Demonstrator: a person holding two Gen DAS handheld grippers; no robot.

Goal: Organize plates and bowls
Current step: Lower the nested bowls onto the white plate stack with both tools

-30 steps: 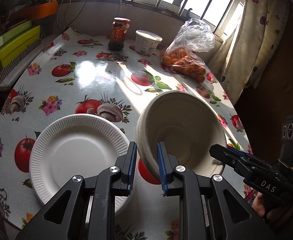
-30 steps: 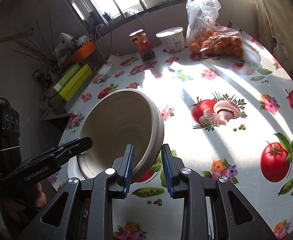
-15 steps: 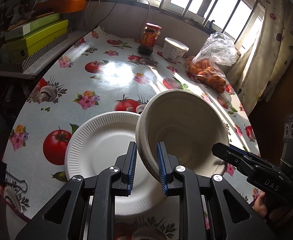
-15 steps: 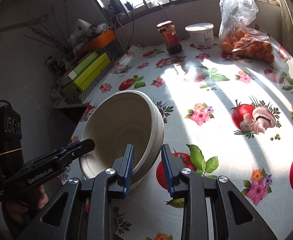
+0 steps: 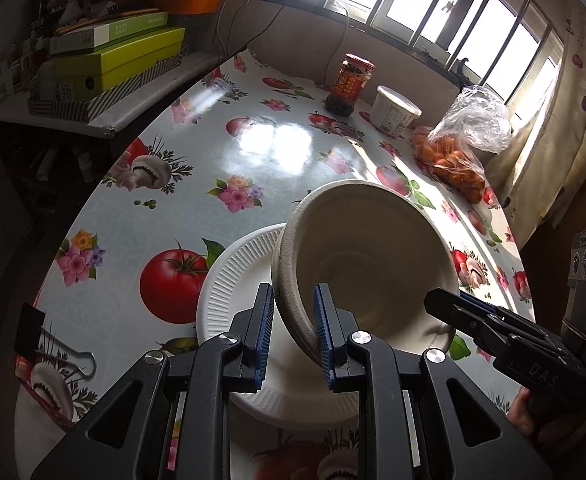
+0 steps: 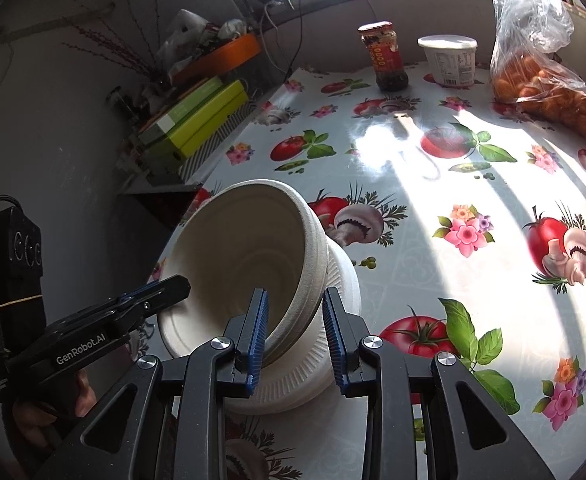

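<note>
Fingers (image 5: 320, 328) of both grippers pinch the pale, seemingly stacked bowl (image 5: 373, 264).

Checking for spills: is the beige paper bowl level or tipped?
Tipped: the beige paper bowl opens sideways toward the cameras, held by its rim above the white ridged paper plate; inside looks empty.

Left gripper (image 5: 293, 328) and right gripper (image 6: 295, 330) angle downward, jaws clamped.

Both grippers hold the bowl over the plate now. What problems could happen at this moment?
The bowl is tilted and pinched only at opposite rim edges by the left gripper and right gripper; uneven release could drop it crooked. It overhangs the plate, so it might land off-centre. The light plate could slide.
</note>
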